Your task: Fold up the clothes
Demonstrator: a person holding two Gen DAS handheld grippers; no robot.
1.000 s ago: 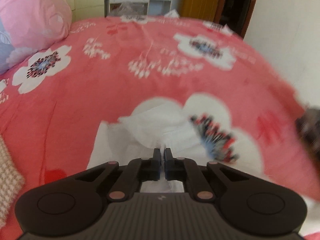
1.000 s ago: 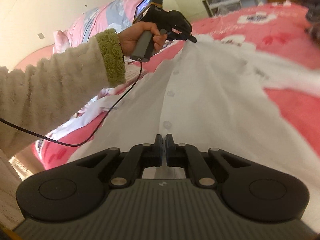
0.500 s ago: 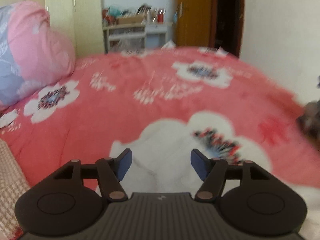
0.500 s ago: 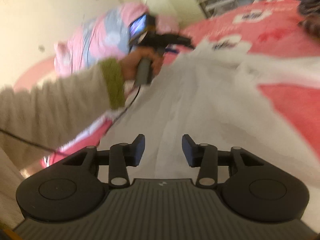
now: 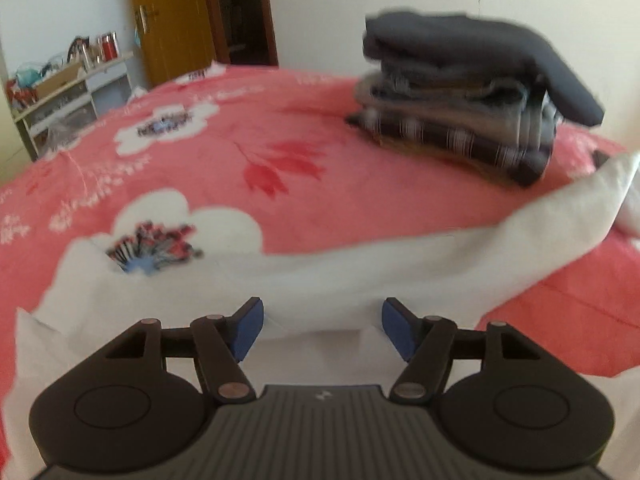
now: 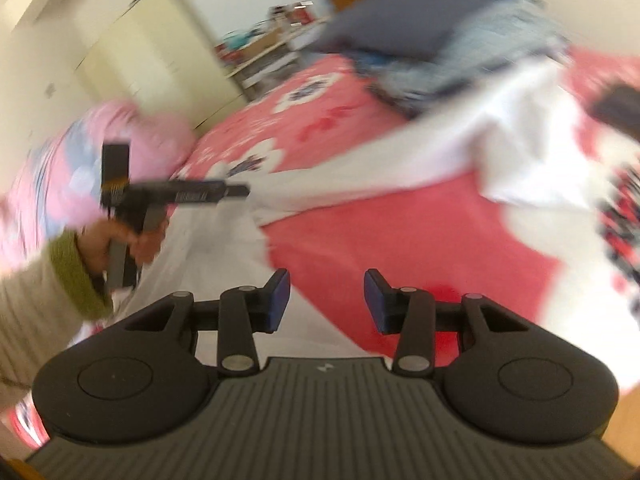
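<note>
A white shirt [image 5: 360,276] lies spread on the red flowered bedspread [image 5: 224,168], one sleeve stretching right toward the dark clothes pile. My left gripper [image 5: 322,330] hangs open just above the shirt's body, nothing between its blue pads. In the right wrist view the shirt [image 6: 400,160] runs from lower left to upper right. My right gripper [image 6: 326,300] is open over the shirt's edge and bare bedspread [image 6: 400,248]. The left gripper [image 6: 236,191], held by a hand in a fuzzy sleeve, points along the shirt at the left.
A stack of folded dark and striped clothes [image 5: 464,104] sits on the bed's far right. A pink pillow [image 6: 60,184] lies at the left. Shelves with clutter [image 5: 60,84], a wooden door [image 5: 172,20] and a cream wardrobe [image 6: 148,60] stand beyond the bed.
Both grippers were shut on the white shirt and have let go and opened. Both views have swung right toward the clothes stack; the shirt now lies flat on the bed.
</note>
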